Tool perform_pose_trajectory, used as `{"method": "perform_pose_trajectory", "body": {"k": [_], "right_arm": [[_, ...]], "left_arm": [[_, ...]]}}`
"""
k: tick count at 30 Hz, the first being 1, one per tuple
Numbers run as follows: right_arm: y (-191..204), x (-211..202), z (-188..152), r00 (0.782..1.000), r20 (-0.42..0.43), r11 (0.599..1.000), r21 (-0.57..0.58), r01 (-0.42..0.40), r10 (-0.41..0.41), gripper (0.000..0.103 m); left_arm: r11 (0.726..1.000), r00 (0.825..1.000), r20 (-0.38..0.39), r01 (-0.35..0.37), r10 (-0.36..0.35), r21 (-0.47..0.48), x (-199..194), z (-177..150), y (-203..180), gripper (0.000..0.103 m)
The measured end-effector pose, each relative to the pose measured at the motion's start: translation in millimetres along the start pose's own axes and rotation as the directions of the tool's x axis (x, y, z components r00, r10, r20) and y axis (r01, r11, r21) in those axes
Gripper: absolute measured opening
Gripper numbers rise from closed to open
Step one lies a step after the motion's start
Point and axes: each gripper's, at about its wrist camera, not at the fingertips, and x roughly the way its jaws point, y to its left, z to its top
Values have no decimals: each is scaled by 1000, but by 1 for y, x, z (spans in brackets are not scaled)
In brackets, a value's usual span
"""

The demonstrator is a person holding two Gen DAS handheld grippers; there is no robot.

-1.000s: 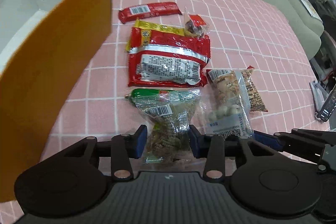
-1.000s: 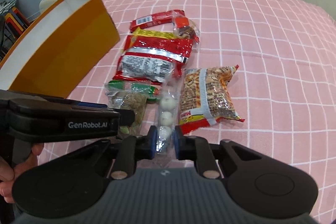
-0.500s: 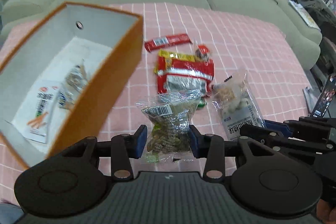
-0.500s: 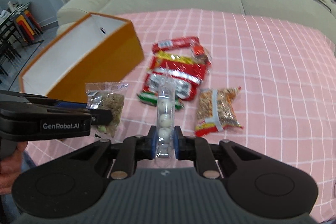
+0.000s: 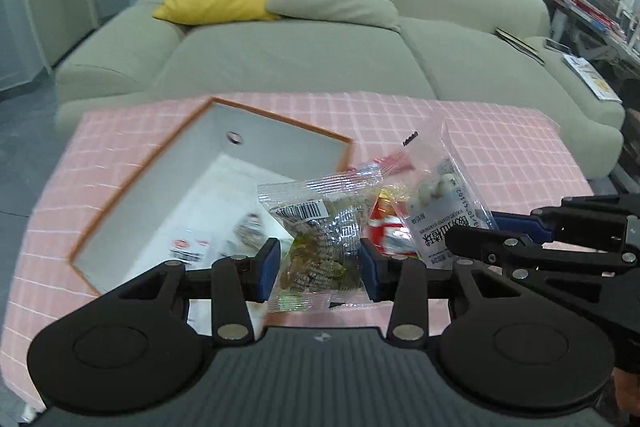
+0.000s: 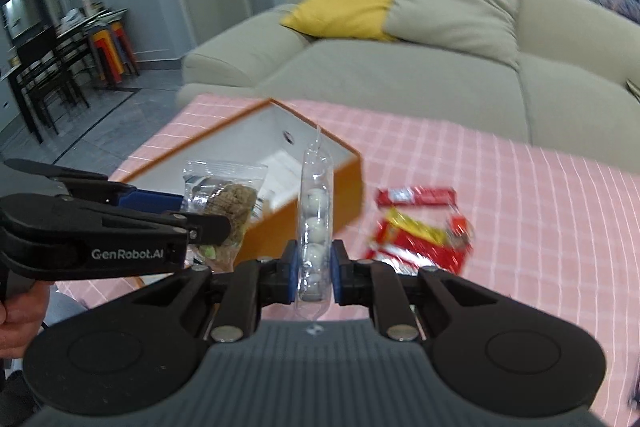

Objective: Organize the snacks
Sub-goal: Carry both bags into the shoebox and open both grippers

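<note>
Between left gripper [image 5: 319,269] pads, clear snack packet [image 5: 320,227], lifted beside orange box [image 5: 132,183]

Soft even indoor light, fisheye-bent edges, motion blur, dark corners

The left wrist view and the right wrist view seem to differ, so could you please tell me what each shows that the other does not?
Only the left wrist view shows the packets lying in the orange box and the shelves at far right.

Only the right wrist view shows the red bar clearly and the dining chairs.

Both show the left gripper gripping the clear snack packet, the right gripper gripping the white-ball packet, and the sofa.
</note>
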Motion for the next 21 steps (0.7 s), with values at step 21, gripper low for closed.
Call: {"method": "perform_pose_trajectory", "body": {"k": [21], "right_arm": [[87, 110, 60, 994, -106, 969, -238, -60, 35, 12]], "left_arm": [[988, 976, -165, -150, 143, -32, 54, 5, 95, 47]]}}
